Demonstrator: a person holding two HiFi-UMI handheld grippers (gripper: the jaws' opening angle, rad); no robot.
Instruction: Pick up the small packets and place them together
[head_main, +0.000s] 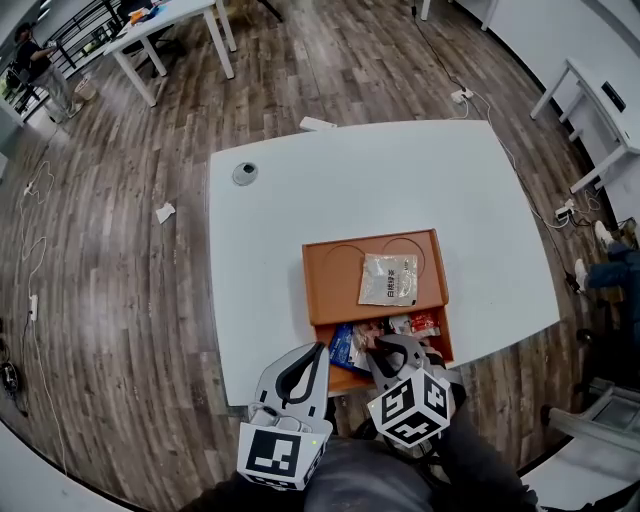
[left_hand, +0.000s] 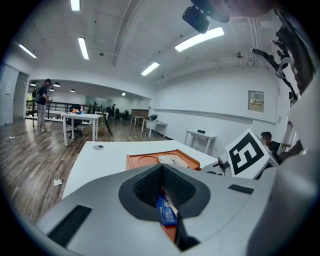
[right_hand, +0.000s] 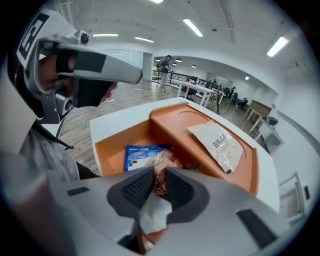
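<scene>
An orange tray (head_main: 325, 275) sits near the front of the white table (head_main: 400, 180). A clear packet (head_main: 388, 279) lies on its raised back shelf. In its lower front compartment lie a blue packet (head_main: 349, 346) and red packets (head_main: 422, 323). My right gripper (right_hand: 159, 172) reaches down into that compartment, shut on a small reddish-and-white packet (right_hand: 153, 216) pinched between its pads. The blue packet (right_hand: 141, 154) lies flat just beyond it. My left gripper (head_main: 319, 350) hovers at the tray's front left corner, fingertips together and nothing in them; the blue packet (left_hand: 166, 212) shows below them.
A round grey disc (head_main: 245, 173) and a white flat thing (head_main: 318, 124) lie on the table's far part. Wood floor surrounds the table, with a paper scrap (head_main: 165, 212), cables and a power strip (head_main: 461, 96). More white desks (head_main: 170, 25) stand beyond.
</scene>
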